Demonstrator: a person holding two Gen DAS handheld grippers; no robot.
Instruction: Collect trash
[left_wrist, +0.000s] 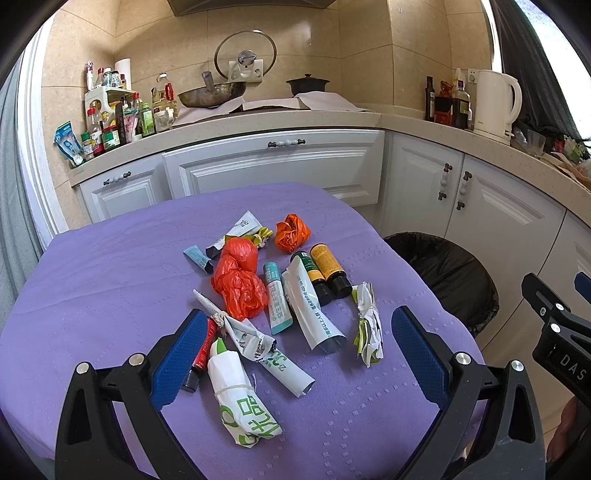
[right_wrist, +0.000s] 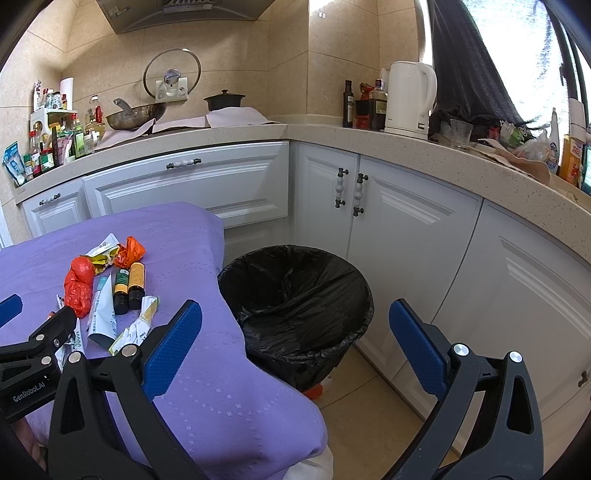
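Both tongs are spread wide and nothing is held. The left tongs (left_wrist: 303, 354) are poised over trash scattered on the purple tabletop (left_wrist: 110, 266), the left pad beside a red tube (left_wrist: 204, 349). The right tongs (right_wrist: 295, 350) are poised over the black-lined bin (right_wrist: 299, 291).

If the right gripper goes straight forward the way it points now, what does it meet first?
Probably the bin lined with a black bag: it sits between the open right gripper fingers, beside the purple table. Depth is unclear.
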